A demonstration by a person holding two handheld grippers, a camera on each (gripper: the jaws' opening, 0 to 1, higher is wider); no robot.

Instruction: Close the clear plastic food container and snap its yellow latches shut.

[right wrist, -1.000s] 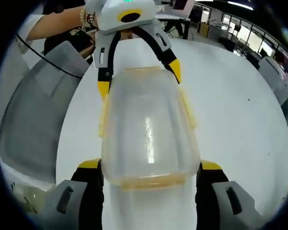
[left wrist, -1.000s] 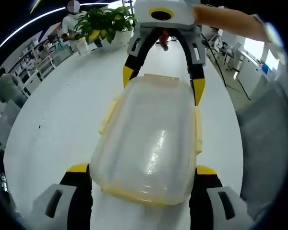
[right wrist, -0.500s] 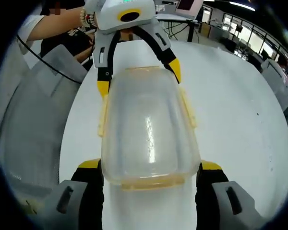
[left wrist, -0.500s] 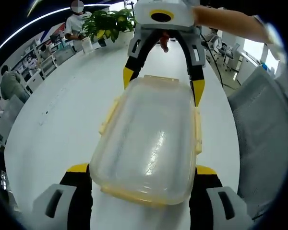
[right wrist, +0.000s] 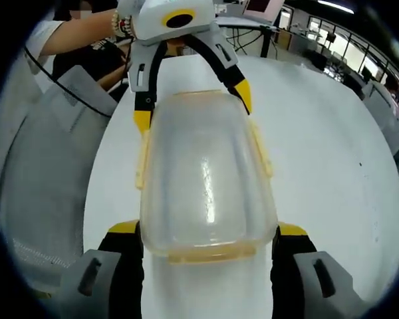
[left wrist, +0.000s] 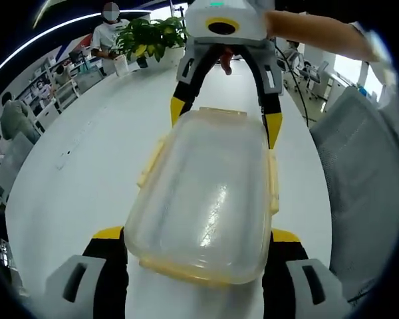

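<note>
**Big white table, one clear box held at both ends**

White and smooth, the table is long with a rounded edge, and it shines a little under the room lights. A leafy green plant in a white pot stands at its far end. Grey chairs sit along the table's side. Desks and shelves stand further back in the room.

The clear plastic food container sits near the side edge of the table, close to the chairs. It is a box with round corners and a cloudy, see-through lid on top. The lid is shiny and catches a streak of light. Soft yellow latches run along its sides and ends.

The left gripper has grey jaws with yellow tips. Its jaws stand wide, one on each side of the near end of the box, right against it. The right gripper does the same at the other end, jaws wide around the box. I cannot tell if either one squeezes it. A person's arm reaches in behind it.
</note>
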